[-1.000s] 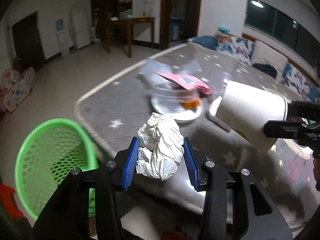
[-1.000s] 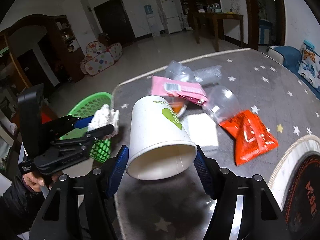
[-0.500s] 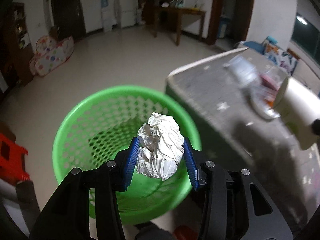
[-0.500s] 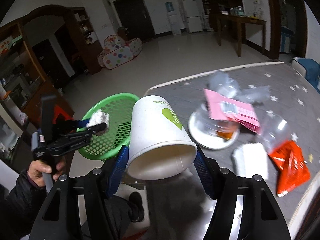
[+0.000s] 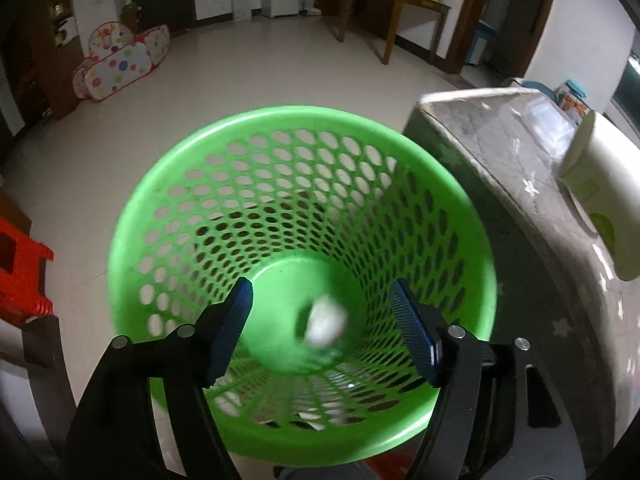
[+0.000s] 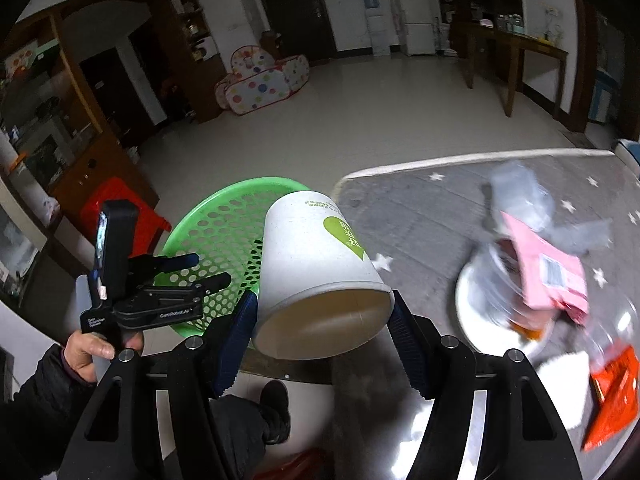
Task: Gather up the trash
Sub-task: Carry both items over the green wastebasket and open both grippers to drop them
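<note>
My left gripper [image 5: 326,326] is open and empty above the green mesh basket [image 5: 200,168]. A crumpled white paper ball [image 5: 325,325], blurred, is down near the basket's bottom. My right gripper [image 6: 322,334] is shut on a white paper cup [image 6: 316,268] with a green heart mark, held on its side over the table's left edge. The cup also shows at the right in the left wrist view [image 5: 600,188]. The left gripper [image 6: 200,270] and the basket [image 6: 224,216] show in the right wrist view.
The grey star-patterned table [image 6: 420,216] holds a pink packet [image 6: 548,264], a white plate [image 6: 476,312], clear plastic wrap [image 6: 520,192] and an orange-red packet [image 6: 612,392]. A red stool [image 5: 20,264] stands left of the basket. A polka-dot play tent [image 6: 260,84] is far back.
My left gripper swung from the table to over the basket, then opened; the paper ball dropped into the basket. My right gripper carried the cup left, toward the basket.
</note>
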The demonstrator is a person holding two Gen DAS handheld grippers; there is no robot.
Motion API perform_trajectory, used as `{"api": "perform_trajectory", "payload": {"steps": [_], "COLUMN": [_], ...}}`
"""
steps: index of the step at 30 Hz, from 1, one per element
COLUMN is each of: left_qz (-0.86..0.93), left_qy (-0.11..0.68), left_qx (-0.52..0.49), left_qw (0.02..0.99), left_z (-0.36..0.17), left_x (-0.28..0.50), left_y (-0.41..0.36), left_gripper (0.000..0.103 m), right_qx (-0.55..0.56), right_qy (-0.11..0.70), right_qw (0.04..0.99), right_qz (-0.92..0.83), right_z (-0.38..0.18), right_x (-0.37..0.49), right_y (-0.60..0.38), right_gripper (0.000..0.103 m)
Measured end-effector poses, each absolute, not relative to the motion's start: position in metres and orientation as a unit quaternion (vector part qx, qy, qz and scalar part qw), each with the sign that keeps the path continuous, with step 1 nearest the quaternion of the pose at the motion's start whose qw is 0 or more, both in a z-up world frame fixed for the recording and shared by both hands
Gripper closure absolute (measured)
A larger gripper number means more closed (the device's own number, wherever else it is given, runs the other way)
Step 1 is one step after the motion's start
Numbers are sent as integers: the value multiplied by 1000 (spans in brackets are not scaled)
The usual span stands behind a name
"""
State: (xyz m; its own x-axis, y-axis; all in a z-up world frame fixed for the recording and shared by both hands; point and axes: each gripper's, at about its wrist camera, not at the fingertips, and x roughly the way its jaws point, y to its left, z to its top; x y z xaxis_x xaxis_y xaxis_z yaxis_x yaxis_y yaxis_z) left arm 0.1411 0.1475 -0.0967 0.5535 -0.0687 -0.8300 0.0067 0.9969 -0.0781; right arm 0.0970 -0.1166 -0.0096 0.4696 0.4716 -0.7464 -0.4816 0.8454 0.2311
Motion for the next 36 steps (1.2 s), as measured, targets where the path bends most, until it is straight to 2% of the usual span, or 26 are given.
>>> {"api": "perform_trajectory", "payload": {"steps": [12, 23, 28, 36], "left_qz": [53, 72, 70, 55], "left_qy": [425, 428, 428, 414], "left_qx": [-69, -98, -109, -98], "left_qw": [901, 896, 895, 903], "left_z": [-71, -86, -89, -72], "left_x": [105, 104, 106, 100], "left_y": [210, 237, 240, 220], "left_gripper": [26, 26, 26, 26], "right_qx": [-86, -166, -172, -153], "right_qy": [474, 528, 519, 482], "right_qw": [810, 771, 780, 809], "right_qz": [333, 314, 306, 301], "right_z": [-48, -106, -103, -64], "right_x": [130, 154, 153, 125], "right_y": [-2, 54, 57, 19], "right_gripper": [40, 37, 30, 30]}}
